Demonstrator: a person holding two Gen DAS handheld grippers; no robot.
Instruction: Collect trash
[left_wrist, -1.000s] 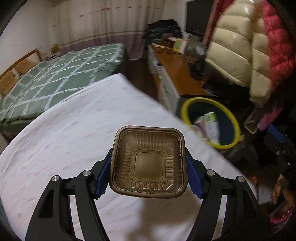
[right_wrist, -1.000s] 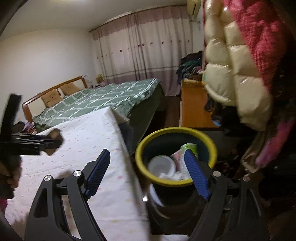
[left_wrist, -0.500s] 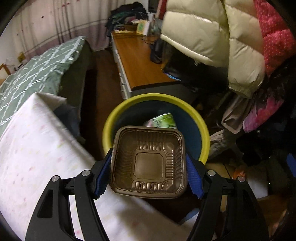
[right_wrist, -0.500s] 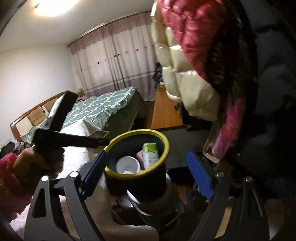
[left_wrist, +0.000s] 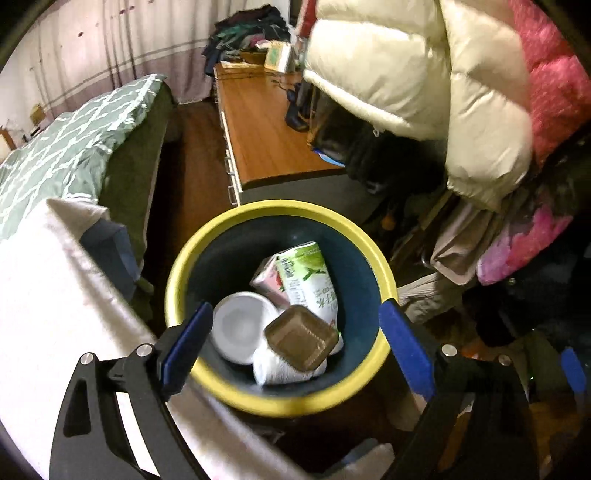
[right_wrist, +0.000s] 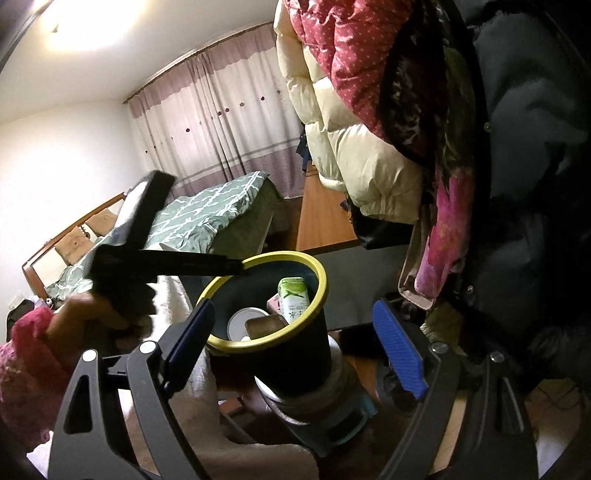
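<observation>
The brown plastic tray (left_wrist: 301, 343) lies loose inside the yellow-rimmed dark bin (left_wrist: 280, 212), on top of a white cup (left_wrist: 240, 328) and beside a green-and-white carton (left_wrist: 306, 273). My left gripper (left_wrist: 293, 308) hovers over the bin mouth with its jaws opening and nothing pressed between the blue pads. The right wrist view shows the same bin (right_wrist: 295, 354) from the side, with the tray (right_wrist: 264, 326) just under its rim. My right gripper (right_wrist: 293, 308) stands open and empty in front of the bin. The left gripper (right_wrist: 240, 266), held by a hand (right_wrist: 92, 317), reaches over the rim.
A white-covered surface (left_wrist: 55, 314) borders the bin on the left. A green quilted bed (left_wrist: 74, 147) lies beyond it. A wooden desk (left_wrist: 266, 136) stands behind the bin. Cream and pink puffy coats (left_wrist: 424, 81) hang close on the right, over a pile of clothes.
The left gripper carried the tray from over the white surface to above the bin and let it go; the tray now lies in the bin. The right gripper swung closer to the bin.
</observation>
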